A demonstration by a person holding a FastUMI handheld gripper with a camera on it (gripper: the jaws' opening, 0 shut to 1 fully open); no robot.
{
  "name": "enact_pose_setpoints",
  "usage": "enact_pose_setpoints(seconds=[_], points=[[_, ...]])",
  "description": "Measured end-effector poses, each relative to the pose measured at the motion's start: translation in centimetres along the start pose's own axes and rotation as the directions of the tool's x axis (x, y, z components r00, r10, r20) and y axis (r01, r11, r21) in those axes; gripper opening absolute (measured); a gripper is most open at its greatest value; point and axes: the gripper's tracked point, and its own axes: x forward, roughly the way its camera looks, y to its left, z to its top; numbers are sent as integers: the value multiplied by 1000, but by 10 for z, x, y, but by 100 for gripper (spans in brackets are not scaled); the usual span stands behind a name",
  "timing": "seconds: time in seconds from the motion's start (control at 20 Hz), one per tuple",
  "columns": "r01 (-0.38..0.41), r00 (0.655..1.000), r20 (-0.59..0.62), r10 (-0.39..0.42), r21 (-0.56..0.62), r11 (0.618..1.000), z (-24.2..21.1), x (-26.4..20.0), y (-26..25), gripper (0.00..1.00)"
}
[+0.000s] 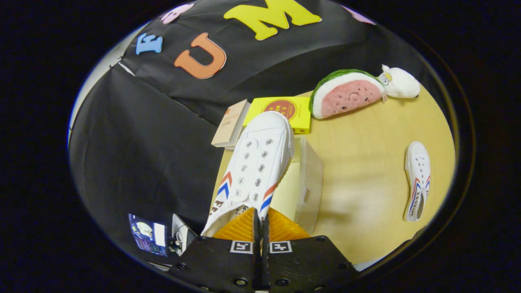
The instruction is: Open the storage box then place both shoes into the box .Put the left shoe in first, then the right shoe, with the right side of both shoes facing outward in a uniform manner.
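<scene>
Nearest to us, the hand-held gripper (260,221) has its two fingers drawn almost together, with only a thin gap between them. They pinch the heel end of a white canvas shoe (254,171), which we see from above: two rows of metal eyelets without laces, and red and blue chevron stripes on both sides. The shoe stretches straight ahead of the fingers, its toe pointing away from us, lifted clear of the bench (366,195).

Just beneath and to the right of the held shoe stands the storage box (307,183), a clear plastic box whose pale translucent wall rises beside the shoe. We cannot tell from here how its lid or door stands.

Well apart to the right, the second shoe (418,181) lies on the pale wooden bench, white with the same red and blue stripes, its toe pointing away.

Beyond the held shoe's toe lies a yellow box (299,114) with a red circle on top, and just left of it a tan book (231,124) stands on edge. Farther back on the right rests a watermelon-slice plush toy (346,97), touching a small white plush toy (401,83) at its far end.
</scene>
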Motion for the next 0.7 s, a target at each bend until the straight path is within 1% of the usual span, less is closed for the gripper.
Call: enact_pose_setpoints(seconds=[0.2,0.3,0.35,0.55,0.7], points=[[74,997,-16,-74,21,997,-17,55,10,0],[139,990,-25,-139,13,990,-22,80,6,0],[168,985,-36,-168,3,986,-25,91,6,0],[225,973,-44,-227,-45,973,-35,118,15,0],[268,960,-49,-274,-105,958,-41,136,17,0]])
